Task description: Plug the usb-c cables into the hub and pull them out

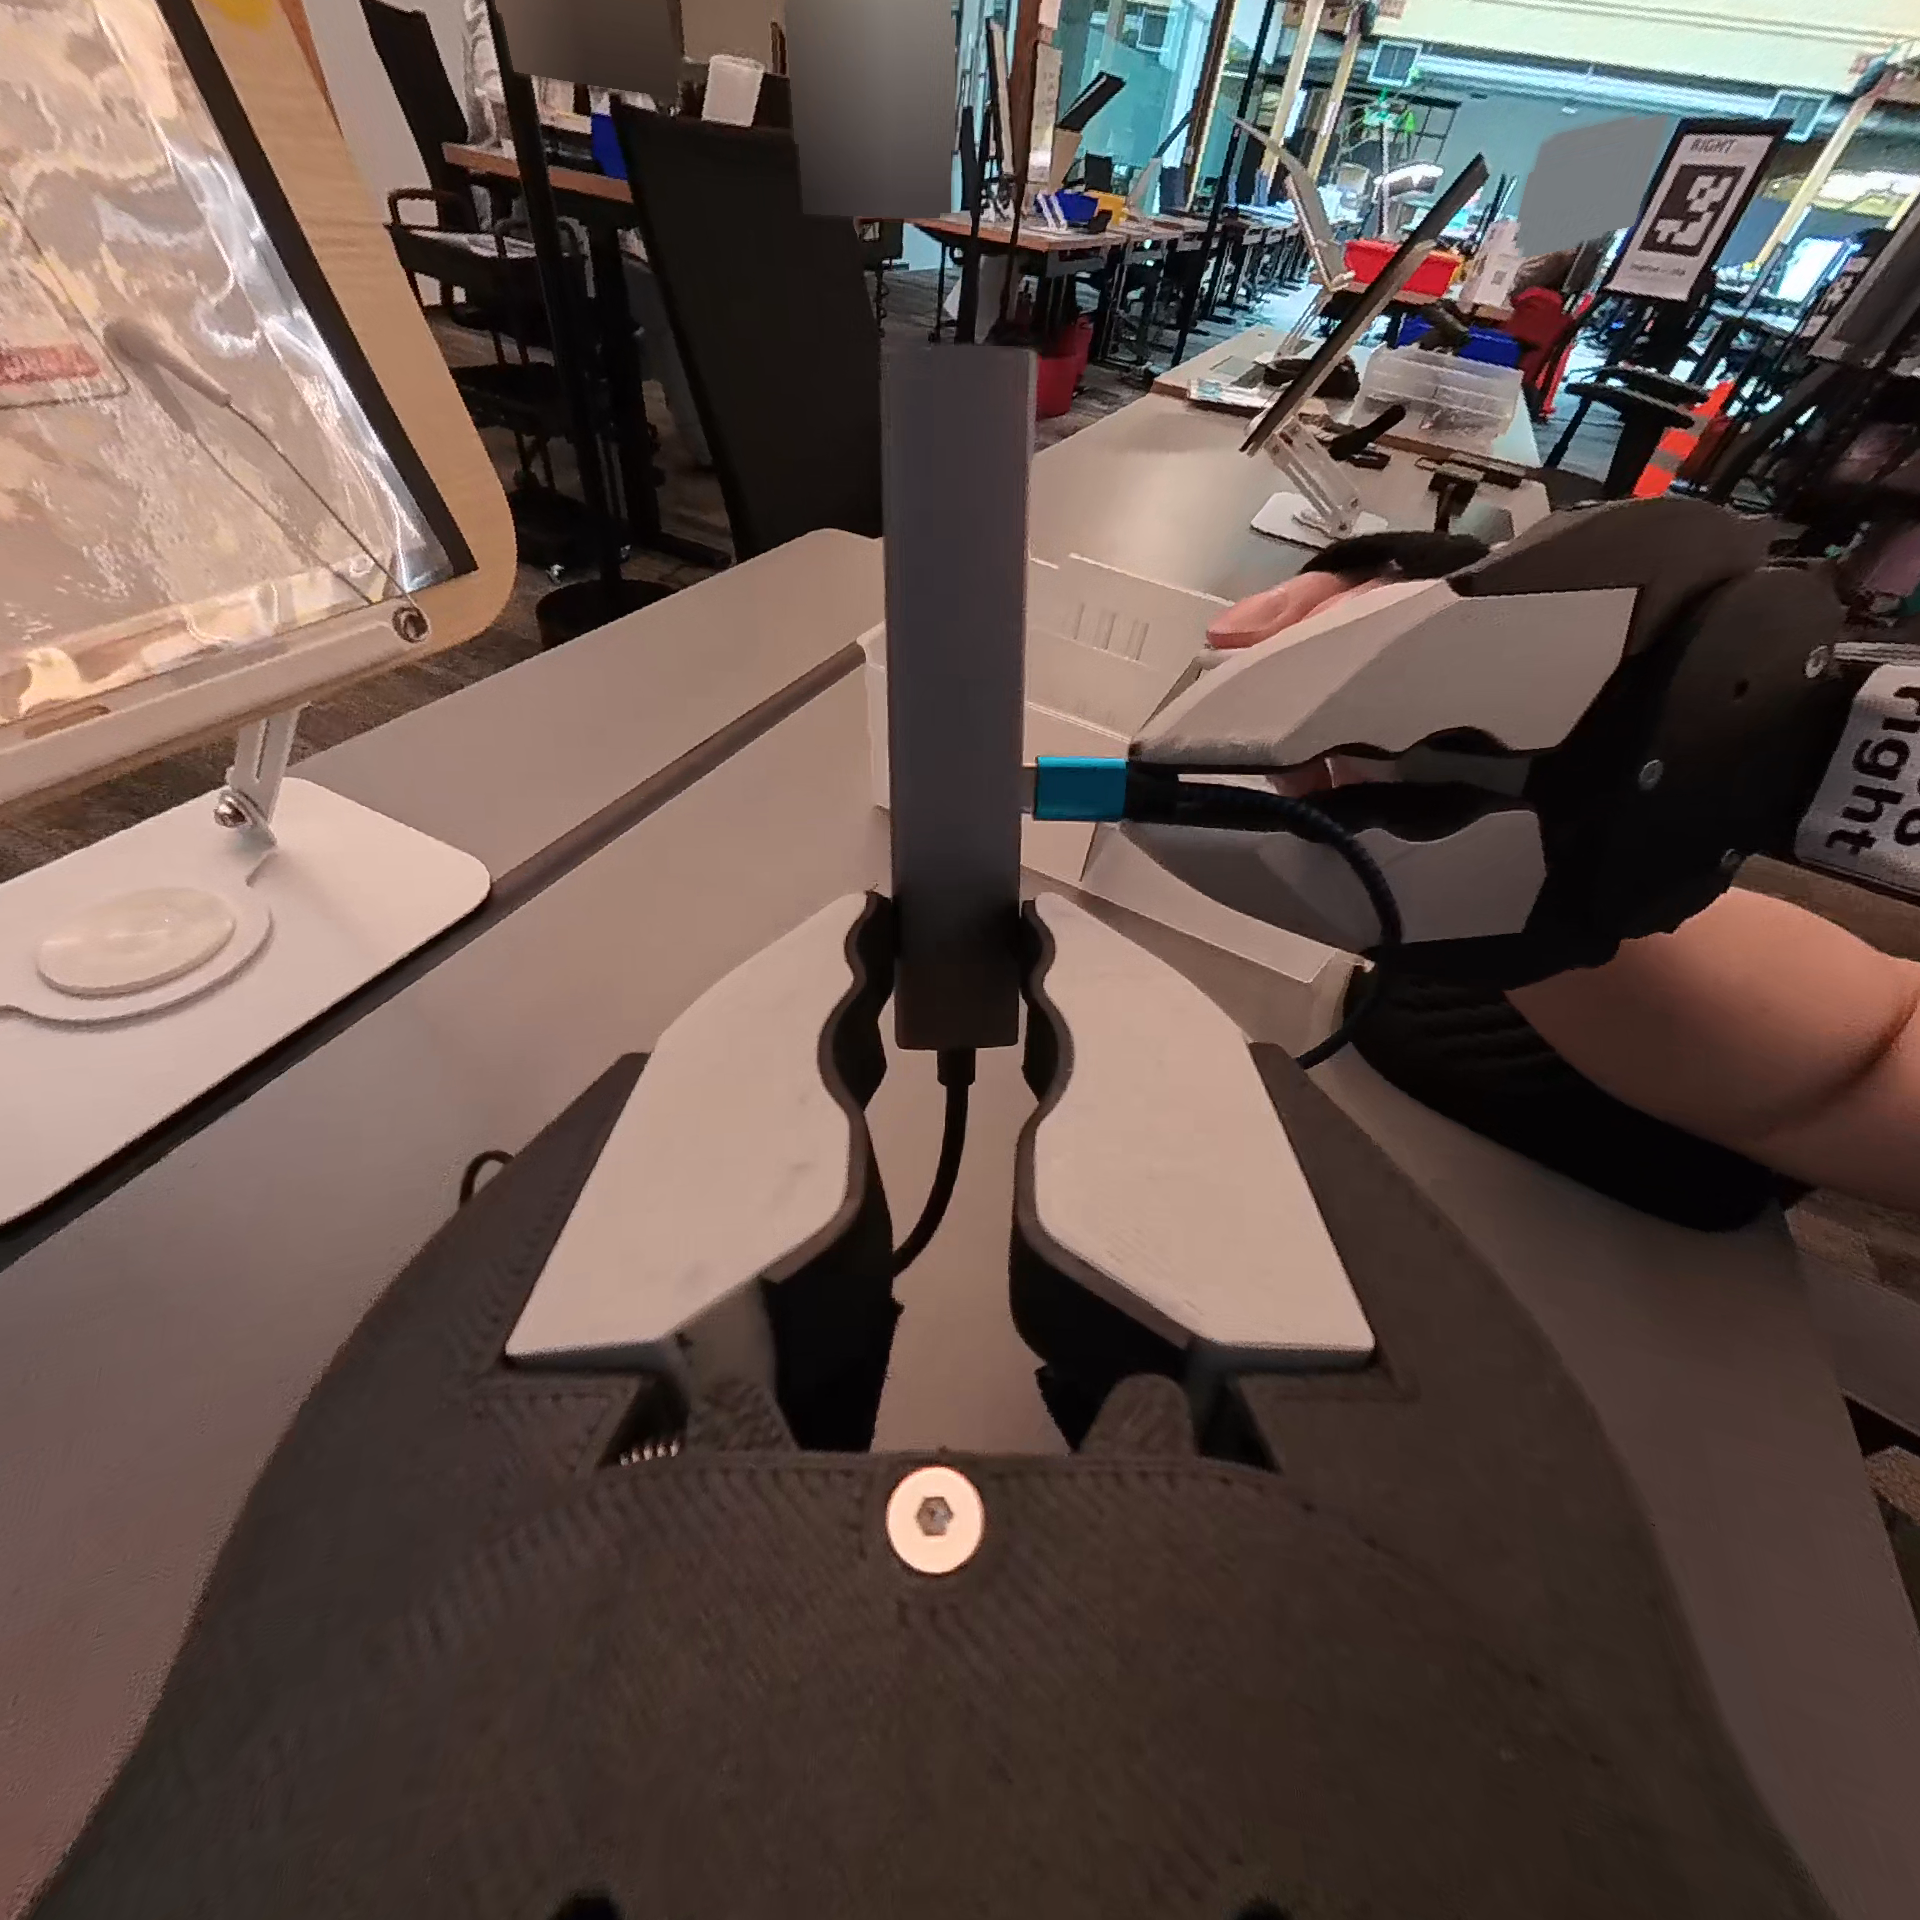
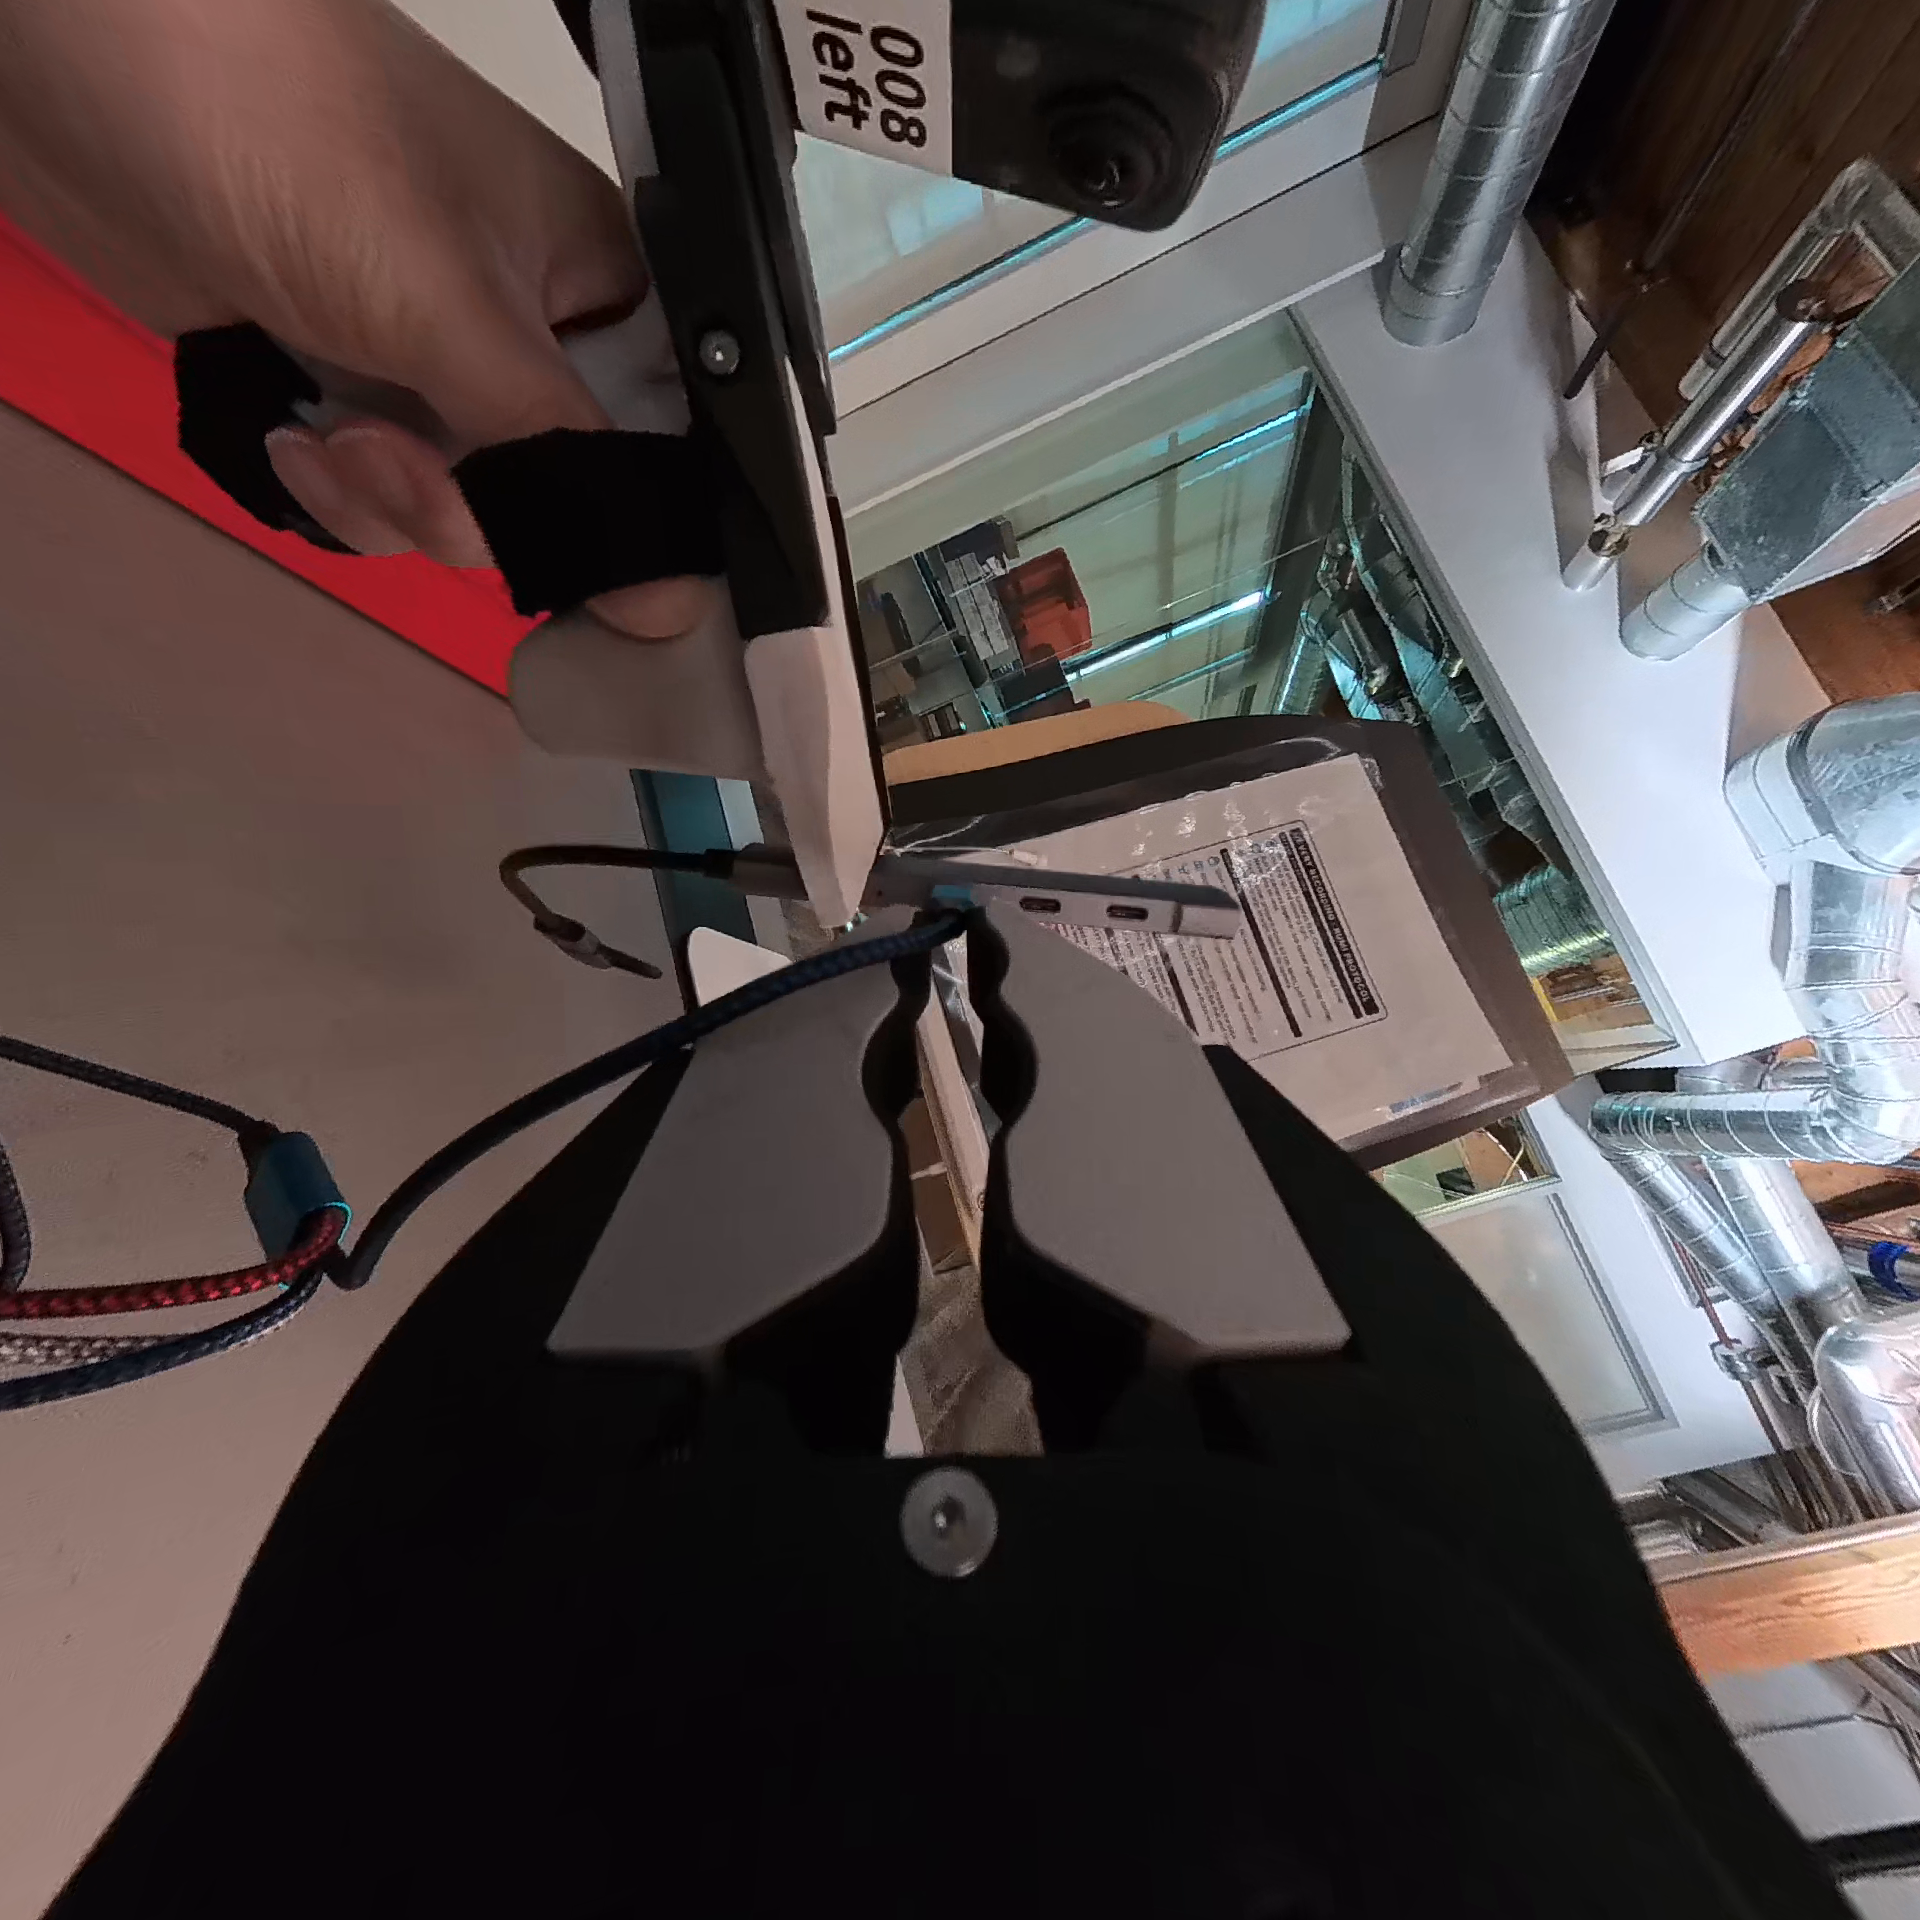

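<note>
My left gripper (image 1: 956, 940) is shut on the near end of a long grey hub (image 1: 956, 665) and holds it pointing away, above the table. The hub's own black cable (image 1: 948, 1143) hangs between the fingers. My right gripper (image 1: 1132, 795) comes in from the right, shut on a blue-tipped USB-C plug (image 1: 1081, 801) with a dark braided cable. The plug's tip meets the hub's right side. In the right wrist view, my right gripper (image 2: 943, 925) holds that cable (image 2: 790, 987) at the hub (image 2: 1049, 890), where two empty ports show.
A tablet on a white stand (image 1: 187, 914) is at the left. A white box (image 1: 1122, 644) sits behind the hub. More braided cables, red and blue (image 2: 156, 1288), lie on the table. A person's forearm (image 1: 1714, 1049) reaches in from the right. The tips of both grippers are at nearly the same place.
</note>
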